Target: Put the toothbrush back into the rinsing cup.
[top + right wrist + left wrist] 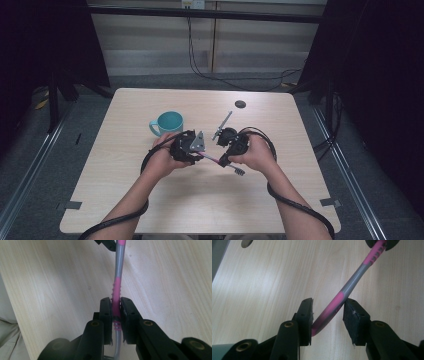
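A pink and grey toothbrush [210, 158] is held level above the table's middle, between my two grippers. My right gripper [116, 307] is shut on the ribbed pink part of the toothbrush [119, 262]; in the high view the right gripper [223, 161] sits just left of the bristle head. My left gripper [328, 312] is open, its jaws standing on either side of the pink tail end of the toothbrush [352, 282], which leans near the left pad [307, 315]. From above, the left gripper [199, 153] faces the right one.
A teal mug [167, 123] stands just behind the left hand. A small black disc [240, 104] lies near the far edge of the light wooden table [125, 190]. Cables trail from both grippers toward the front edge.
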### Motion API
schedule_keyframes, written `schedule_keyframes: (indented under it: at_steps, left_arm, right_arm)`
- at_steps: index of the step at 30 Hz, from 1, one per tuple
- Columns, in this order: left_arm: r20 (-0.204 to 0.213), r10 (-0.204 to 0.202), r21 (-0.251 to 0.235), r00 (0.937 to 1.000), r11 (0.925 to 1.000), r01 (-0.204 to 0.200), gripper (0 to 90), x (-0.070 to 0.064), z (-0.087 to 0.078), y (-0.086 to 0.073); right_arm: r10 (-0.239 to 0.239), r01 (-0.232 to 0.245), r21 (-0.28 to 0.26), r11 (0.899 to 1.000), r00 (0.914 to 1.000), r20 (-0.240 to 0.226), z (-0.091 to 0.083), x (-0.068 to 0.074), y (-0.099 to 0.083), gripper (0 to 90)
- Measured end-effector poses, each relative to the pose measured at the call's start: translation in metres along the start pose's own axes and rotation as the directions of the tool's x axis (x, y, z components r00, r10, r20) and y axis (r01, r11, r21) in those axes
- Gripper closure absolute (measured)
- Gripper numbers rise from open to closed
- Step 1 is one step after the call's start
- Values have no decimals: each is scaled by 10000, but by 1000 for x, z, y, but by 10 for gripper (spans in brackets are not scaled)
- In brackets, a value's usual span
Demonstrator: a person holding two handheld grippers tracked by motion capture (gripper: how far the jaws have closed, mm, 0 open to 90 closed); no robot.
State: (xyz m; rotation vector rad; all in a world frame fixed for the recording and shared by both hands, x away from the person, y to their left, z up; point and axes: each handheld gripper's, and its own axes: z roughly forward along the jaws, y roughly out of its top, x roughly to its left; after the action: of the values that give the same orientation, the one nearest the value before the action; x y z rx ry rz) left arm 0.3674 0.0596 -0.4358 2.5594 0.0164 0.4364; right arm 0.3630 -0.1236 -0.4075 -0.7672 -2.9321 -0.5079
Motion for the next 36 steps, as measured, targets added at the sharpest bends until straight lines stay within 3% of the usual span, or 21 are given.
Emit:
schedule_keyframes:
  at_steps: [3,6,10,13,19,21,23,26,28,30,32,35,36]
  left_arm:
    - [-48,179,193,9998,9997,-178,634,-1,0,1]
    - [-19,111,220,9999,9997,-110,646,-1,0,1]
    - [-183,407,419,9990,9983,-399,660,-3,0,2]
    - [133,645,579,9978,9962,-652,698,-5,1,2]
    - [351,892,798,9954,9926,-918,752,-8,2,3]
    - [560,886,772,9945,9927,-928,784,-10,3,3]
    - [884,703,725,9936,9944,-768,796,-12,4,3]
    - [999,465,776,9939,9955,-544,809,-13,4,4]
    - [983,404,834,9943,9953,-487,811,-12,3,4]
    - [1080,79,985,9941,9950,-186,811,-10,3,2]
    - [1079,-331,1053,9936,9942,217,811,-8,2,1]
    - [1100,-489,1181,9927,9924,358,811,-7,1,0]
    - [1102,-667,1246,9917,9908,528,811,-6,1,0]
  right_arm:
    - [41,-40,-109,9999,10000,23,-4,1,2,805]
    - [-89,89,-173,9998,10000,13,-5,0,2,805]
    - [-117,118,-229,9997,9999,27,-5,0,2,805]
    - [-101,102,-337,9994,9999,32,-7,0,2,800]
    - [-63,71,-658,9978,9999,130,-10,-1,2,793]
    - [51,-34,-1034,9946,9999,160,-12,-3,1,792]
    - [95,-67,-1196,9928,9997,231,-13,-4,0,790]
    - [244,-189,-1555,9877,9991,339,-15,-6,-1,777]
    - [391,-272,-1923,9809,9975,581,-16,-8,-3,667]
    - [511,-366,-2176,9753,9968,612,-18,-9,-4,661]
    - [744,-561,-2599,9640,9953,613,-21,-11,-6,574]
    - [899,-673,-2691,9608,9933,723,-24,-12,-7,532]
    - [1046,-769,-2913,9535,9913,804,-26,-13,-8,505]
